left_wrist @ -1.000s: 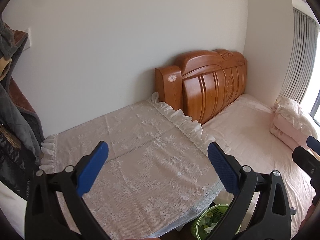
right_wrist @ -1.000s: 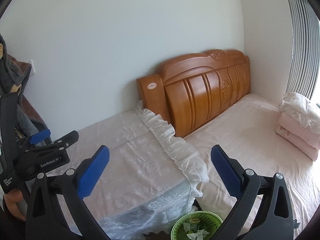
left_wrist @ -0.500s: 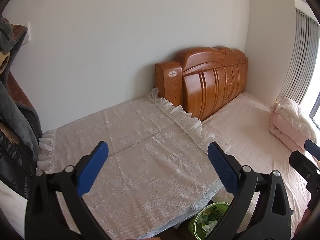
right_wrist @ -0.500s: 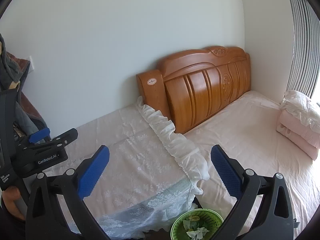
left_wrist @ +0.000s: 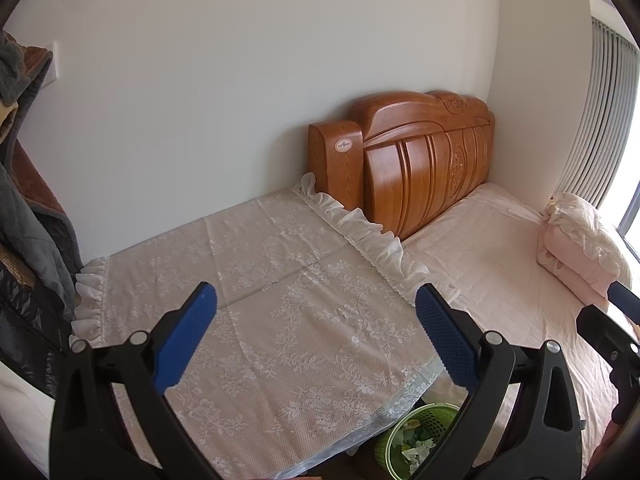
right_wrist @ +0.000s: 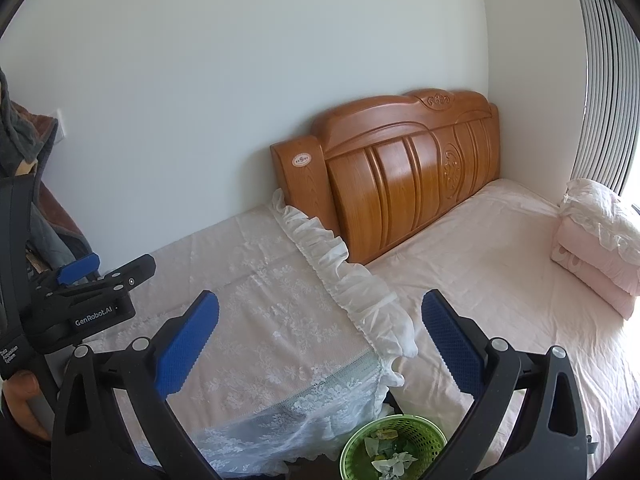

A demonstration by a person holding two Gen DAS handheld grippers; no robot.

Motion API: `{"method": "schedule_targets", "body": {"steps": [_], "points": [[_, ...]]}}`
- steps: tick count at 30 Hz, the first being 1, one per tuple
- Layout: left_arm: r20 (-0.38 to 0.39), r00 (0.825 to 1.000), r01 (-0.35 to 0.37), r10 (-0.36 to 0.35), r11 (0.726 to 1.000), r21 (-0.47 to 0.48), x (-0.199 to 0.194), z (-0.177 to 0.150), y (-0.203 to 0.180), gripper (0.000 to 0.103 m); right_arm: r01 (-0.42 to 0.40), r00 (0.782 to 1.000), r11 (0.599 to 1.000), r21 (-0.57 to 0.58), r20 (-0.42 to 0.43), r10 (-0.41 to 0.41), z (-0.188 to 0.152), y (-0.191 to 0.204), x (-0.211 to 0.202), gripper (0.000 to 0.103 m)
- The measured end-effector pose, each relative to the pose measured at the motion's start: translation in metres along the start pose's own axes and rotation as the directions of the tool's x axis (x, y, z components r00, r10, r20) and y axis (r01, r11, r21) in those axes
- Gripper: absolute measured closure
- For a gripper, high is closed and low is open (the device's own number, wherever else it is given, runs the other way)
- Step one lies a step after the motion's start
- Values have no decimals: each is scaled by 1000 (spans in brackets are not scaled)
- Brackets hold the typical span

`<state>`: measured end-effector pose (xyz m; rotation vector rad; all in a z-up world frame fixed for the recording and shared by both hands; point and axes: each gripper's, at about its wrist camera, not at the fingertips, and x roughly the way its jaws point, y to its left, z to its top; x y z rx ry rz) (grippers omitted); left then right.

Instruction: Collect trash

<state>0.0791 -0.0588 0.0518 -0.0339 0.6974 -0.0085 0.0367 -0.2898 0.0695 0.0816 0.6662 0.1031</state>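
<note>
A green mesh waste basket [right_wrist: 394, 446] stands on the floor between a lace-covered table and the bed, with crumpled paper and green scraps [right_wrist: 390, 458] inside. In the left wrist view the basket [left_wrist: 416, 438] shows partly behind a black finger. My left gripper [left_wrist: 316, 332] is open above the lace cloth [left_wrist: 280, 312], with nothing between its blue pads. My right gripper [right_wrist: 320, 338] is open too, empty, above the cloth's ruffled edge [right_wrist: 348, 284]. The left gripper [right_wrist: 80, 300] also appears at the left edge of the right wrist view, held by a hand [right_wrist: 20, 404].
A wooden headboard [right_wrist: 404, 168] stands against the white wall. The bed with a pink sheet [right_wrist: 500, 280] lies to the right, with folded pink bedding [right_wrist: 596, 240] near grey blinds [right_wrist: 604, 80]. Dark clothes [left_wrist: 28, 220] hang at the left.
Both views have shifted slightly: headboard and table sit lower in frame and the basket shows more. Both grippers stay open and empty.
</note>
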Motion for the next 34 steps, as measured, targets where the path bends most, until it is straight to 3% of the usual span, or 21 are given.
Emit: {"method": "schedule_targets", "body": {"steps": [34], "points": [[-12,1000,9,-9,1000,10,14,-3,4,8,-3,999,1000,-18,-43,2,-7,1,9,2]]}}
